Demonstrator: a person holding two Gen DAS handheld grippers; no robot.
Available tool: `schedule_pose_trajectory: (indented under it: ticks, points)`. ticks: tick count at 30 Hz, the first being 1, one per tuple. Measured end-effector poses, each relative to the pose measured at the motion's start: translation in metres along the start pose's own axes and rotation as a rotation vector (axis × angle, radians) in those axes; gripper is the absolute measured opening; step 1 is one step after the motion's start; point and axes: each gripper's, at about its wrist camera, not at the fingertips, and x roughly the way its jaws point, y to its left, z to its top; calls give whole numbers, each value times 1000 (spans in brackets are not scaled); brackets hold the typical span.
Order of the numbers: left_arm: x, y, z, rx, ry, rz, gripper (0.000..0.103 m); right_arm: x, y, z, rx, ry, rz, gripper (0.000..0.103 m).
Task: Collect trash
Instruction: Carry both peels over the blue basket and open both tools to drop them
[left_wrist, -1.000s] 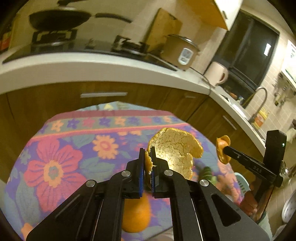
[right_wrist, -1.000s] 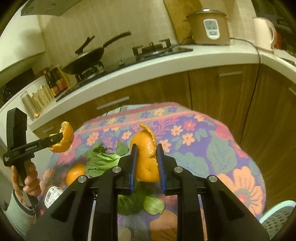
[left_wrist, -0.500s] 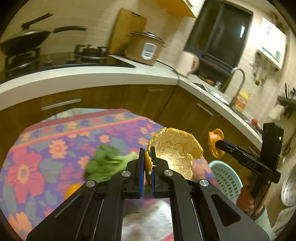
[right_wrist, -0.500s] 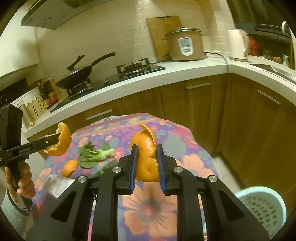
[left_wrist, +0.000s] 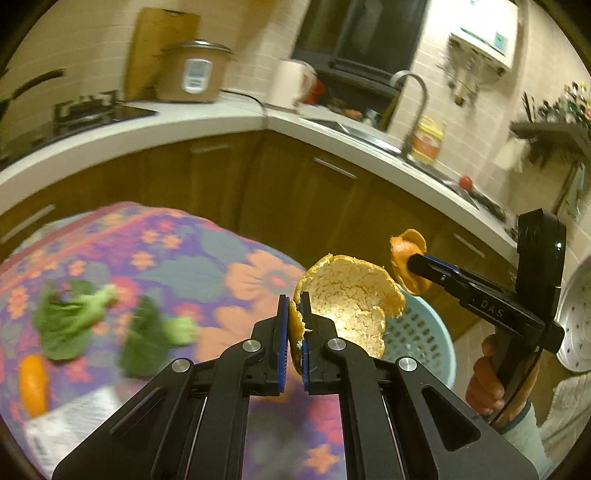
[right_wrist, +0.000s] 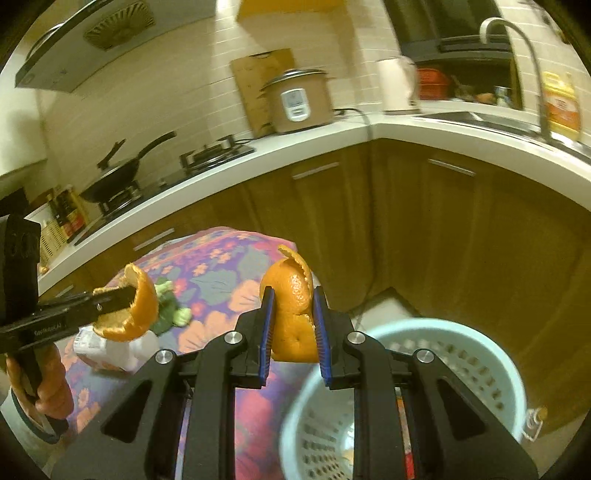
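Observation:
My left gripper (left_wrist: 294, 306) is shut on a cup-shaped orange peel (left_wrist: 351, 299), pale inside facing me, held above the table's right edge. It also shows in the right wrist view (right_wrist: 127, 310). My right gripper (right_wrist: 290, 299) is shut on a second orange peel (right_wrist: 293, 317), held over the near rim of a pale blue perforated waste basket (right_wrist: 461, 354). The basket also shows in the left wrist view (left_wrist: 421, 339), beyond the left peel, with the right gripper (left_wrist: 410, 266) above it.
The table with a flowered cloth (left_wrist: 207, 266) holds green leaves (left_wrist: 74, 317), an orange piece (left_wrist: 33, 384) and a white wrapper (left_wrist: 70, 424). Wooden cabinets (right_wrist: 443, 240) and a white counter (right_wrist: 424, 129) curve behind. A metal steamer plate (left_wrist: 576, 321) is at right.
Both grippers have swung to the right, off the middle of the table toward the blue basket, each still holding its peel. The basket has come much closer in the right wrist view.

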Motion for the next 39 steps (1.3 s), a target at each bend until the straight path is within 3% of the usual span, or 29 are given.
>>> schedule_pose_trajectory:
  ticks: [10,19,21,23,27,30,32,39]
  points:
    - [65,-54,-20,25,110,-48,4,-6,-57,-40,112,91,-118,18]
    - [97,-81,-36,74,184,-71,5,2,-78,-69,176,157,-172,19]
    - [99,-83,-38,90,194,-76,7,2,-81,-71,182,160,-174,20]
    - [101,-83,-39,91,206,-100,24,3,-85,-73,196,166,-182,25]
    - [96,-83,-42,115,198,-114,30,3,-85,-77,200,168,-179,30]
    - [86,-82,-41,122,180,-132,39,4,-82,-80,194,168,-196,51]
    - [78,-81,-39,132,163,-133,45,4,-79,-81,193,165,-186,52]
    - [44,-66,-28,124,104,-122,48,-6,-46,-67,154,109,-100,52]
